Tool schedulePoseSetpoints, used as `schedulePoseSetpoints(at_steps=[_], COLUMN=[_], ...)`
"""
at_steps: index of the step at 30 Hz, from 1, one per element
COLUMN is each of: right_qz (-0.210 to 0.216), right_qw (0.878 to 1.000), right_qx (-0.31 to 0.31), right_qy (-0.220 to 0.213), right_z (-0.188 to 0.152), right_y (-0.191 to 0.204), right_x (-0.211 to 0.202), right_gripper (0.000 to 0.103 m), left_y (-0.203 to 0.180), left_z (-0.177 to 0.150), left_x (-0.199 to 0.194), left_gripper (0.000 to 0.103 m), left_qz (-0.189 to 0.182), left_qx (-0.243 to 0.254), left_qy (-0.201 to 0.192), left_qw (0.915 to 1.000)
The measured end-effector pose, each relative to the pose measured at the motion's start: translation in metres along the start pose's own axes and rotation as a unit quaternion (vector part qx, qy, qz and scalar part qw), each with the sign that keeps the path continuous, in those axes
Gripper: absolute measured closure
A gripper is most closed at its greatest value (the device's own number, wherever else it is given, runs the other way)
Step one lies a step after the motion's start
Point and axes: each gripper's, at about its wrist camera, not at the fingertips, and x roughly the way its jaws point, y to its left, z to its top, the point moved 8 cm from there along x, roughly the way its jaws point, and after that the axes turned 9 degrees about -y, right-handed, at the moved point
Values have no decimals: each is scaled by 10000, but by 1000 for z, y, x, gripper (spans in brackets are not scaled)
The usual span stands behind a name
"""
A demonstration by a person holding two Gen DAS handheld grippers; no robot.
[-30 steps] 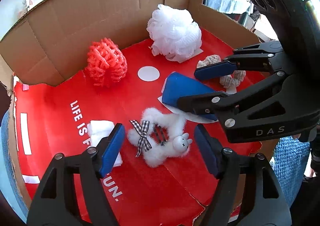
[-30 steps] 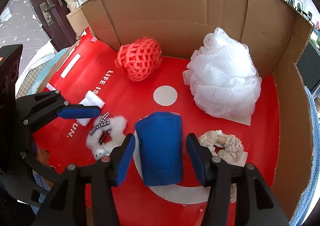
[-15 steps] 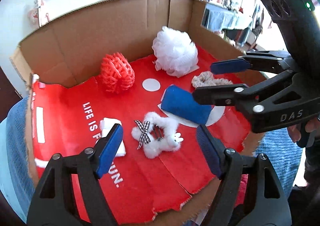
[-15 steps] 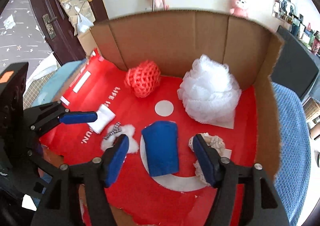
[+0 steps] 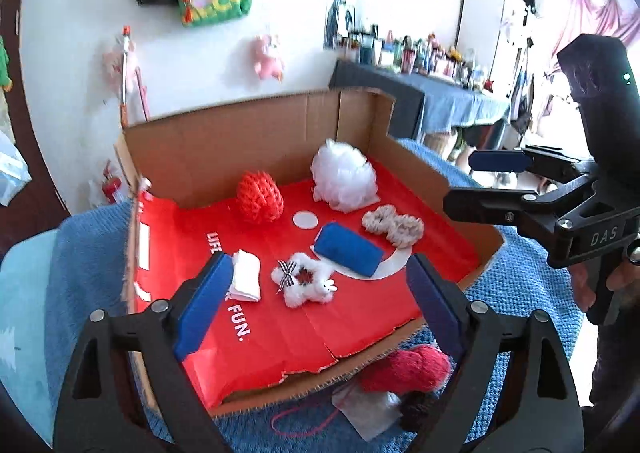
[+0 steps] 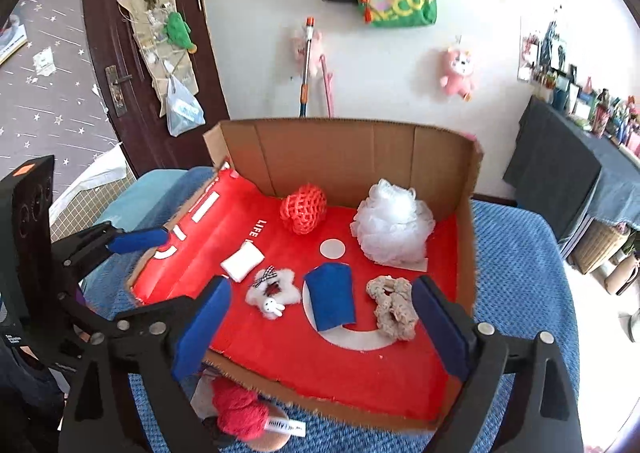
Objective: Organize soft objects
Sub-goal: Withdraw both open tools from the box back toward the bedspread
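Observation:
An open cardboard box (image 5: pixel 256 141) (image 6: pixel 344 153) with a red floor holds several soft things: a white mesh pouf (image 5: pixel 344 175) (image 6: pixel 394 221), a red net ball (image 5: pixel 260 197) (image 6: pixel 304 209), a blue pad (image 5: pixel 347 249) (image 6: pixel 330 295), a beige scrunchie (image 5: pixel 394 225) (image 6: pixel 392 307), a white fluffy bunny clip (image 5: pixel 304 283) (image 6: pixel 272 291) and a folded white cloth (image 5: pixel 246 280) (image 6: pixel 242 261). My left gripper (image 5: pixel 316 303) hangs above the box's near edge, jaws opening, nothing between them. My right gripper (image 6: pixel 322 327) is likewise raised, jaws opening and empty.
A red fuzzy item (image 5: pixel 404 369) (image 6: pixel 240 411) lies outside the box on the blue bedspread (image 5: pixel 520 301) (image 6: pixel 520 273). A white wall with hung bags and plush toys stands behind. A dark door (image 6: pixel 132 65) is at the left, a cluttered table (image 5: pixel 420 89) at the right.
Both grippers have risen and pulled back from the box, and their jaws have widened. The right one came away from around the blue pad, which stays lying on the box floor.

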Motion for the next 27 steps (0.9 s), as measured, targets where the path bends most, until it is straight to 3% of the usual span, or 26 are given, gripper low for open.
schedulePoseSetpoints(at_steps=[7,13,23,27], right_qz=[-194,-559,-1052,-1164], right_qw=[9986,9936,9844,9827], right_qx=[-112,-210,-151,-97], right_qy=[-472,-964,-1400,-1440], right_z=[-9,-27,-81,-104], right_y=[9,16,20,20], right_x=[-45,-85,-117,-119], right_gripper=[0,0,0,0], left_y=[-10,-19,-34,-37], left_z=[-2,-16,-62,-84], left_x=[-51,-90,-111,-107], left_gripper=[9,4,3,3], left_qz=[383,730,989,973], left_qx=[-54,-101,-257,-292], left_qy=[-680,-1183,-1376,-1221], left_qw=[9969,9902,9852,9873])
